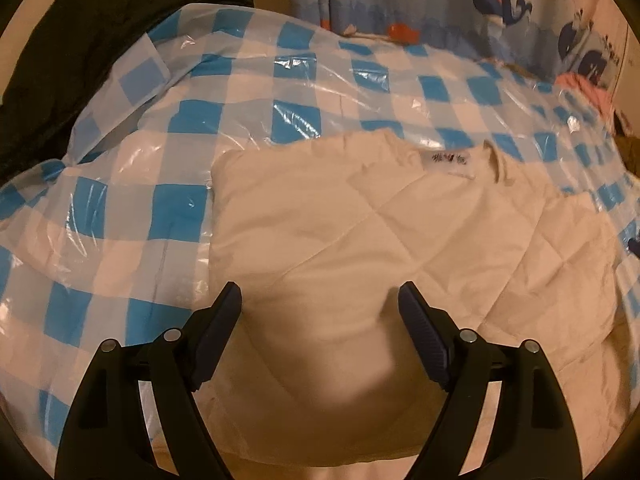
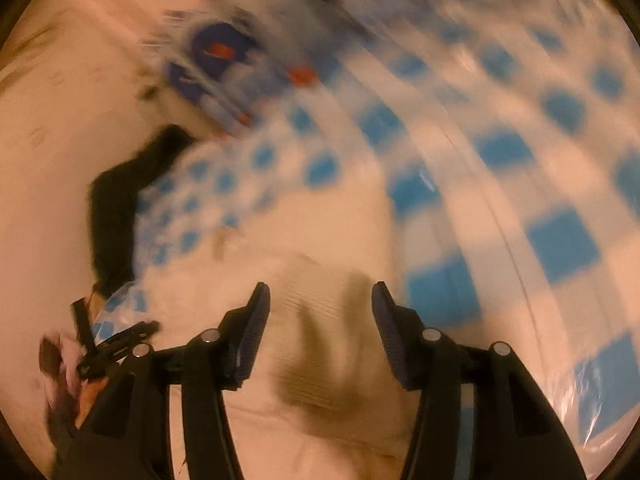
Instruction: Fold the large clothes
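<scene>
The white coat [image 1: 360,232] is spread flat on the checked sheet [image 1: 120,216], partly folded. The left gripper [image 1: 320,300] is held wide above it, with nothing pinched. The right gripper [image 2: 320,300] is also seen apart over a ribbed edge, gripping nothing. The shiny sheet could be grabbed with the coat, and the fold could be pulled open. A small label [image 1: 450,160] is seen near the collar, but its dark writing cannot be read.

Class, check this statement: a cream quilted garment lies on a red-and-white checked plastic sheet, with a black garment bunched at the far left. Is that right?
Not quite. The plastic sheet is blue-and-white checked, not red-and-white, as the left wrist view shows. The rest stands: the cream quilted garment lies on it, and the black garment is bunched at the far left.
</scene>
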Demonstrator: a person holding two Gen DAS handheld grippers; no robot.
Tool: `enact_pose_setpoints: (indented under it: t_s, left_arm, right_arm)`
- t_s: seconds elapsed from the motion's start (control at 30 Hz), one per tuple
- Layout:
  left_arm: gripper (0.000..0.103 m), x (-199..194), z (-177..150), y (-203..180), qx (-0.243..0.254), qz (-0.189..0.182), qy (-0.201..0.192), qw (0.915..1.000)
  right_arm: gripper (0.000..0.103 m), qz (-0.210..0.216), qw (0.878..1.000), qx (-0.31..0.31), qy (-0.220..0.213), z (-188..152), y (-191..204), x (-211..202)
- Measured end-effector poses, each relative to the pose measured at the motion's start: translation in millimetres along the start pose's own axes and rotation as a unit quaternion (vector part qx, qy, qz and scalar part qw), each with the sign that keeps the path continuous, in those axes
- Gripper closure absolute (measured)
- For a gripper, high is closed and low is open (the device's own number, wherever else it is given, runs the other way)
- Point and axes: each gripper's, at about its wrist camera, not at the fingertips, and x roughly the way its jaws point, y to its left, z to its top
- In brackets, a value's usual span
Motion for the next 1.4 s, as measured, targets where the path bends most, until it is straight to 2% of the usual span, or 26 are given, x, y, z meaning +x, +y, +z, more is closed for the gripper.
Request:
enact_pose_setpoints:
  t_s: [0.03, 0.1, 0.23, 0.3, 0.33, 0.37, 0.43, 0.5, 0.53, 0.6, 0.67, 0.73, 0.83, 0.9, 0.97, 1.03, 1.13, 1.2, 1.3, 1.4]
  left_arm:
    - [0.026, 2, -1, 0, 0.001, 0.002, 0.000, 1.0000]
    - [0.026, 9, -4, -2, 0.005, 0.007, 0.007, 0.9999]
    - [0.024, 19, -9, -2, 0.000, 0.004, 0.012, 0.9999]
    - [0.023, 24, -9, -1, -0.001, 0.002, 0.016, 0.9999]
    - [0.023, 27, -9, -1, 0.000, 0.002, 0.022, 0.9998]
    - [0.023, 30, -9, -1, 0.001, 0.003, 0.027, 0.9996]
    - [0.023, 31, -8, -1, 0.004, 0.004, 0.034, 0.9994]
    - [0.023, 18, -7, 1, 0.008, 0.003, 0.045, 0.9990]
    - [0.023, 10, -7, 5, 0.009, 0.003, 0.046, 0.9989]
    - [0.023, -21, -14, 18, 0.008, 0.000, 0.039, 0.9992]
    - [0.022, -53, -31, 39, 0.003, -0.003, 0.038, 0.9993]
    - [0.018, -80, -56, 61, -0.006, -0.003, 0.046, 0.9989]
    - [0.018, -113, -109, 102, -0.034, 0.011, 0.065, 0.9972]
    - [0.018, -130, -143, 127, -0.066, 0.014, 0.078, 0.9947]
    - [0.017, -140, -175, 148, -0.101, 0.007, 0.093, 0.9905]
    - [0.018, -147, -209, 166, -0.138, -0.011, 0.115, 0.9838]
    - [0.018, -156, -244, 176, -0.166, -0.036, 0.130, 0.9768]
    - [0.017, -165, -257, 172, -0.171, -0.050, 0.131, 0.9752]
    - [0.017, -177, -272, 164, -0.169, -0.079, 0.145, 0.9716]
    - [0.017, -189, -279, 153, -0.155, -0.095, 0.152, 0.9715]
  right_arm:
    - [0.037, 0.009, 1.000, -0.019, 0.011, 0, 11, 6]
    - [0.037, 0.033, 0.998, -0.026, 0.048, -3, 16, 23]
    - [0.037, 0.006, 0.992, 0.014, 0.127, -18, -9, 69]
    - [0.051, -0.006, 0.990, 0.037, 0.133, -22, -26, 80]
    - [0.064, -0.019, 0.990, 0.040, 0.134, -22, -31, 82]
    - [0.068, -0.019, 0.989, 0.045, 0.137, -23, -33, 83]
    - [0.068, -0.003, 0.987, 0.065, 0.145, -20, -40, 76]
    - [0.064, 0.003, 0.989, 0.056, 0.137, -15, -35, 51]
    - [0.052, 0.001, 0.991, 0.043, 0.128, -14, -31, 37]
    - [0.037, 0.006, 0.993, 0.025, 0.116, -18, -26, -1]
    - [0.034, 0.010, 0.992, 0.022, 0.127, -31, -28, -32]
    - [0.028, 0.031, 0.986, 0.043, 0.159, -60, -37, -64]
    - [0.028, 0.054, 0.974, 0.084, 0.201, -109, -53, -96]
    - [0.028, 0.069, 0.969, 0.102, 0.215, -137, -56, -109]
    - [0.028, 0.089, 0.962, 0.118, 0.231, -166, -58, -120]
    - [0.028, 0.100, 0.960, 0.119, 0.233, -184, -54, -130]
    - [0.025, 0.131, 0.954, 0.122, 0.239, -197, -46, -141]
    - [0.022, 0.145, 0.951, 0.115, 0.249, -203, -37, -146]
    - [0.021, 0.159, 0.947, 0.110, 0.258, -208, -29, -151]
    - [0.020, 0.154, 0.944, 0.108, 0.270, -215, -29, -157]
